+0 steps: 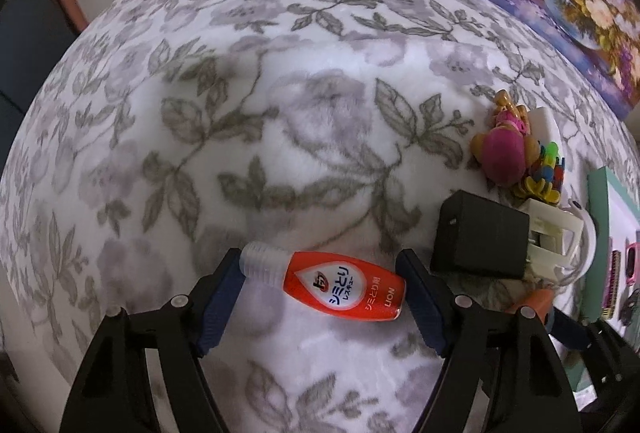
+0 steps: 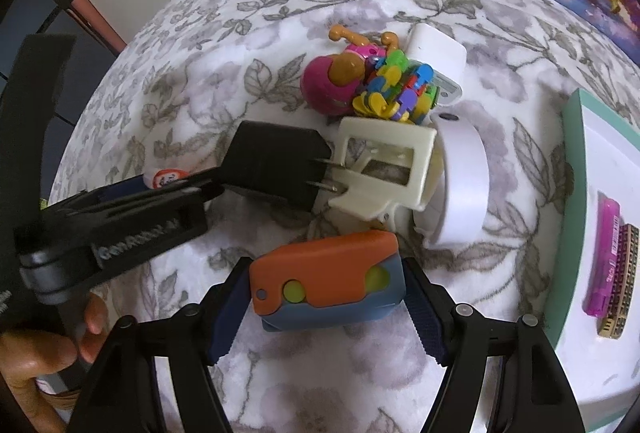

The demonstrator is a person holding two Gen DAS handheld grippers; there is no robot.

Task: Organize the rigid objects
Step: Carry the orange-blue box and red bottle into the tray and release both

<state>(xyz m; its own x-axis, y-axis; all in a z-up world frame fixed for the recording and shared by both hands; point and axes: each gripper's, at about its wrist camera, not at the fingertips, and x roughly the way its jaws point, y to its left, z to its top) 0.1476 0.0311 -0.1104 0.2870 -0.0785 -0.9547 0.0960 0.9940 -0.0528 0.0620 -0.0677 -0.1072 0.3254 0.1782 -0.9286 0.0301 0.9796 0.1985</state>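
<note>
Where red bottle (image 1: 340,283) lies — label reads "LION".

Right hand-held gripper (image 2: 326,307) clamped on an orange-and-blue case (image 2: 326,285), black plug adapter (image 2: 276,165) touching a cream clip (image 2: 384,169), toys (image 2: 360,81) behind, flowered blanket (image 2: 200,33) beneath

Fuzzy cloth blanket (image 1: 280,137); glossy plastic bottle (image 1: 344,285)

Each gripper, left gripper (image 1: 320,275) and right gripper (image 2: 326,297), is built of black plastic arms studded with round silver screws behind the fingers, whose inner faces are lined with ribbed dark blue pads (image 2: 426,317), pale lettering being printed on one arm.
</note>
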